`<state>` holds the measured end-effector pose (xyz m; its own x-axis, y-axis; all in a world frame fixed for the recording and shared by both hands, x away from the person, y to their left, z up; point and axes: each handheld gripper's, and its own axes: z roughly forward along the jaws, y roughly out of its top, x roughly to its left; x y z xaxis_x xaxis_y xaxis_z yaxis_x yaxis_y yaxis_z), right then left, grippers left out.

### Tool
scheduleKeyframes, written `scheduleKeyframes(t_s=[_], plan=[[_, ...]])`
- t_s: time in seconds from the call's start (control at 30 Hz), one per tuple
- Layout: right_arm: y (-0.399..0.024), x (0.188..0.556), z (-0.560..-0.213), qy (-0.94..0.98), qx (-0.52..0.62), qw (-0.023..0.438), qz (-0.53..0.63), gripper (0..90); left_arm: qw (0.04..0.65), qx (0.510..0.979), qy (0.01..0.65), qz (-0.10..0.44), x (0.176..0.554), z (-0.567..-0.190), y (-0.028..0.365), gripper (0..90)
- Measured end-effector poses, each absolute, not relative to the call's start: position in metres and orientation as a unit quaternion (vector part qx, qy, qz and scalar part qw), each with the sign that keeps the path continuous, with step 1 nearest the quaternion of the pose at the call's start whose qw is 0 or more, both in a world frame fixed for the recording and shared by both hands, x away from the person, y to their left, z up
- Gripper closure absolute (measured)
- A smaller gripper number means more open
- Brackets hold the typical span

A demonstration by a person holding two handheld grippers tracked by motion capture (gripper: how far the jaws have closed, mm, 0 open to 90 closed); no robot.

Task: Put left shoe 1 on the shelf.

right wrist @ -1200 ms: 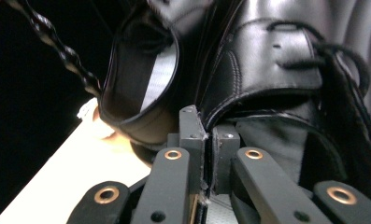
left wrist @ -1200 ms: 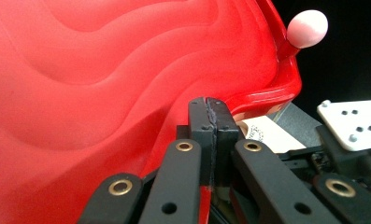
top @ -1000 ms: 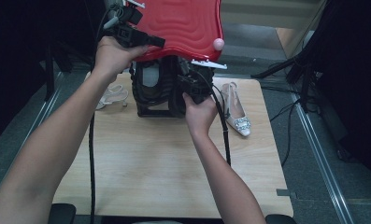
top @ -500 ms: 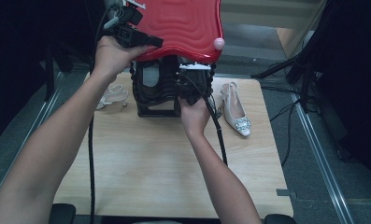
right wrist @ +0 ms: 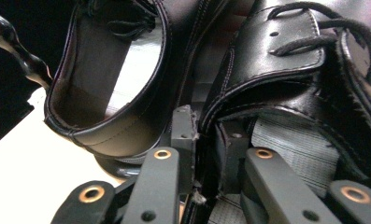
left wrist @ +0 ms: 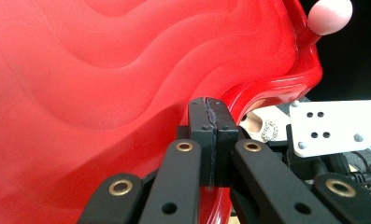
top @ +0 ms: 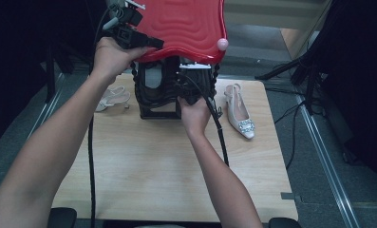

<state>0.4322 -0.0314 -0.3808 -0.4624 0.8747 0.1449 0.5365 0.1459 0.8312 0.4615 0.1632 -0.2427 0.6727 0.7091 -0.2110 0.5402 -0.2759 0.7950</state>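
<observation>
Left claw [top: 150,45] clamped on red lid [top: 186,23] edge, holding it up. My right claw [right wrist: 206,135] just opening, heel rim of black shoe [right wrist: 286,70] between pads, probably released in box [top: 155,102] on counter [top: 176,166]. Next: withdraw right, lower lid.

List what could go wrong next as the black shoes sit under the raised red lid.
The red lid is raised over the black shoes, the left gripper shut at its rim; a slip could drop it onto the right hand.
The right gripper has just been opening its jaws, a shoe's collar at their gap; that shoe may tip.
</observation>
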Motion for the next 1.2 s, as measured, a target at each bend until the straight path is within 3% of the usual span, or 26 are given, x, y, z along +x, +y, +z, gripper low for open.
scheduleKeyframes(t_s=[0.23, 0.73, 0.87, 1.0, 1.2], plan=[[-0.034, 0.430, -0.381, 0.734, 0.479, 0.170, 0.450, 69.0, 0.456, 0.793, 0.394, 0.093, 0.461, -0.243, 0.163, 90.0], [-0.048, 0.421, -0.370, 0.721, 0.493, 0.123, 0.471, 63.5, 0.454, 0.792, 0.398, 0.094, 0.461, -0.243, 0.163, 90.0], [-0.053, 0.408, -0.362, 0.722, 0.480, 0.125, 0.482, 65.5, 0.454, 0.791, 0.399, 0.094, 0.461, -0.243, 0.163, 90.0], [-0.059, 0.393, -0.358, 0.735, 0.474, 0.103, 0.474, 76.7, 0.453, 0.791, 0.399, 0.093, 0.461, -0.243, 0.163, 90.0], [-0.068, 0.378, -0.362, 0.739, 0.463, 0.077, 0.484, 85.5, 0.454, 0.791, 0.400, 0.091, 0.461, -0.243, 0.163, 90.0]])
